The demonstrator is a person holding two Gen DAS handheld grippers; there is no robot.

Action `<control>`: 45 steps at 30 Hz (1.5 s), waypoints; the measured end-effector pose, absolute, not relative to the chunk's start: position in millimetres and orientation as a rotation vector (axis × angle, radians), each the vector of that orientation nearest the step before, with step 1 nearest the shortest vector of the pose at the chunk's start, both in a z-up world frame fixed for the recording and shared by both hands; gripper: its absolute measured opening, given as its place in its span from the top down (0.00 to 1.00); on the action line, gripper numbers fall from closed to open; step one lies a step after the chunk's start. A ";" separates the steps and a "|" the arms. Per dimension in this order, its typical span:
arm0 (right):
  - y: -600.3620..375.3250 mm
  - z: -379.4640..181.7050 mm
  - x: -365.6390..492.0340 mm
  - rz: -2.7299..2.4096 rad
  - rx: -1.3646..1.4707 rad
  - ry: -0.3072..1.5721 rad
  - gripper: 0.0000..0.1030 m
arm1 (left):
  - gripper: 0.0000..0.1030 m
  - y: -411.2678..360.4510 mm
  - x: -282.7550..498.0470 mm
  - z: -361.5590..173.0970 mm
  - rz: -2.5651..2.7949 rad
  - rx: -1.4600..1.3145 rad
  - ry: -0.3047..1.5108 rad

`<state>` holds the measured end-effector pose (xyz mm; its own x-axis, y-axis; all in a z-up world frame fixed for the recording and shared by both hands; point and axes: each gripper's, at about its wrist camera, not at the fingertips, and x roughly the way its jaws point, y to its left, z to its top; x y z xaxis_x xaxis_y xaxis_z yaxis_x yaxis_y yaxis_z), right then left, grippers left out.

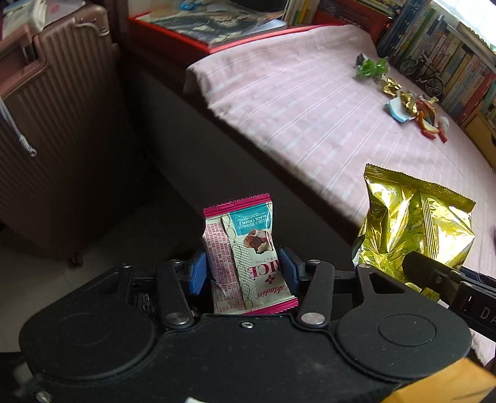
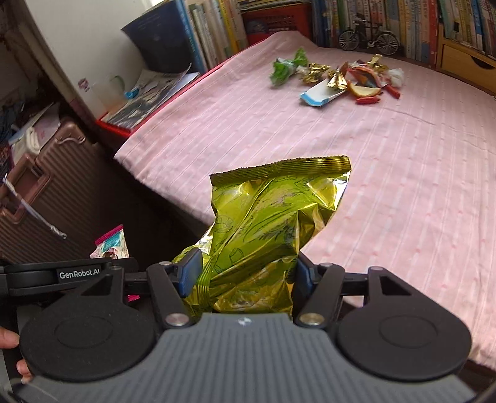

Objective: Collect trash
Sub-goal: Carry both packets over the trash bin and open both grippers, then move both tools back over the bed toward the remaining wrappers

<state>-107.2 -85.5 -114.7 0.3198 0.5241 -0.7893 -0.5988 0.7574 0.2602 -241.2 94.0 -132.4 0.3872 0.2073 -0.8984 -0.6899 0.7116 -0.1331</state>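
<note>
L gripper (image 1: 245,266) clamped on pink-edged snack wrapper (image 1: 245,251), blue pads pressing both sides, wrapper upright between fingers, held above dark gap betw. bed and suitcase (image 1: 59,155). R gripper (image 2: 245,274) clamped on crumpled gold foil bag (image 2: 263,235), bag bulging up and out past pads, sealed edge on top. Both grippers side by side: gold bag visible at right in left wrist view, wrapper at left in right wrist view, just beside.

Rest of trash on pink striped bedsheet (image 2: 403,186), far end near bookshelf (image 2: 403,21): green wrapper (image 2: 286,68), gold foil scraps (image 2: 313,73), blue-white packet (image 2: 321,94), orange peel (image 2: 364,91), red bits, white crumpled piece (image 2: 396,76), all bunched close together, some touching. Toy bicycle (image 2: 369,38) standing behind pile against books. Red tray w/ magazines (image 1: 214,21) at bed's corner. Fingertips of a hand (image 2: 9,339) at left edge, right wrist view.
</note>
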 end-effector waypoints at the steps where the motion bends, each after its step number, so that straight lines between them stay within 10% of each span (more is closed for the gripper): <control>1: -81.3 -117.5 -116.4 0.746 -0.096 1.008 0.37 | 0.55 95.9 -248.9 -137.2 0.609 -0.552 1.036; 27: 4.2 -269.6 -216.2 0.936 -0.686 1.059 0.31 | 0.53 133.3 -286.4 -285.0 0.389 -0.418 1.299; 33: 6.2 -275.3 -225.4 0.948 -0.715 1.007 0.17 | 0.29 130.3 -289.1 -285.6 0.366 -0.402 1.263; 45: -11.6 -253.0 -225.6 0.894 -0.686 0.990 0.15 | 0.21 126.4 -295.7 -256.9 0.401 -0.439 1.203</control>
